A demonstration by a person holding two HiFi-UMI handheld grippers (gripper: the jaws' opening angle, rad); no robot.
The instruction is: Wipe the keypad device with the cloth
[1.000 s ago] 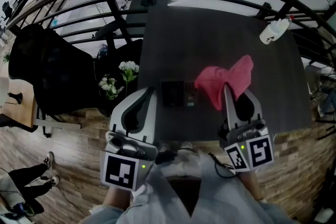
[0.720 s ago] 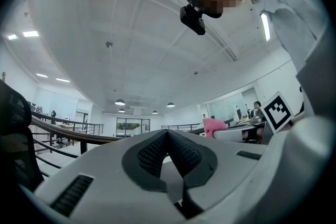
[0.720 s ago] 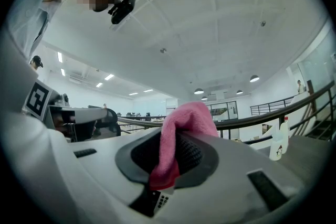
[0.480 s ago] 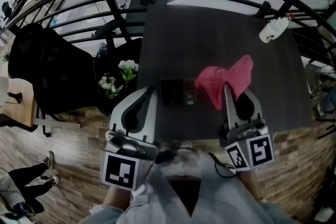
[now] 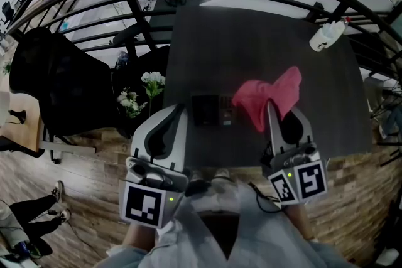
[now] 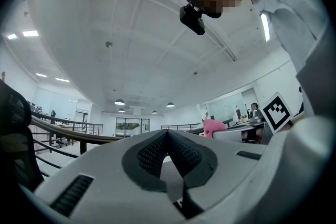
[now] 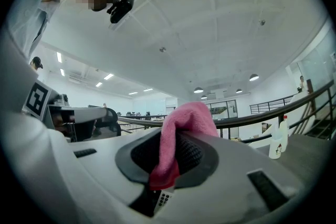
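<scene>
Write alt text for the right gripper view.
The right claw is shut on a pink cloth, which bulges above its jaws. A white spray bottle stands at right, before a dark railing.

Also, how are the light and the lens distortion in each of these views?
Head view: strong fisheye bows the railing; the table is dim, the pink cloth clear. Left gripper view: bright ceiling lamps, black rounded corners. Right gripper view: same vignette; cloth sharp.
</scene>
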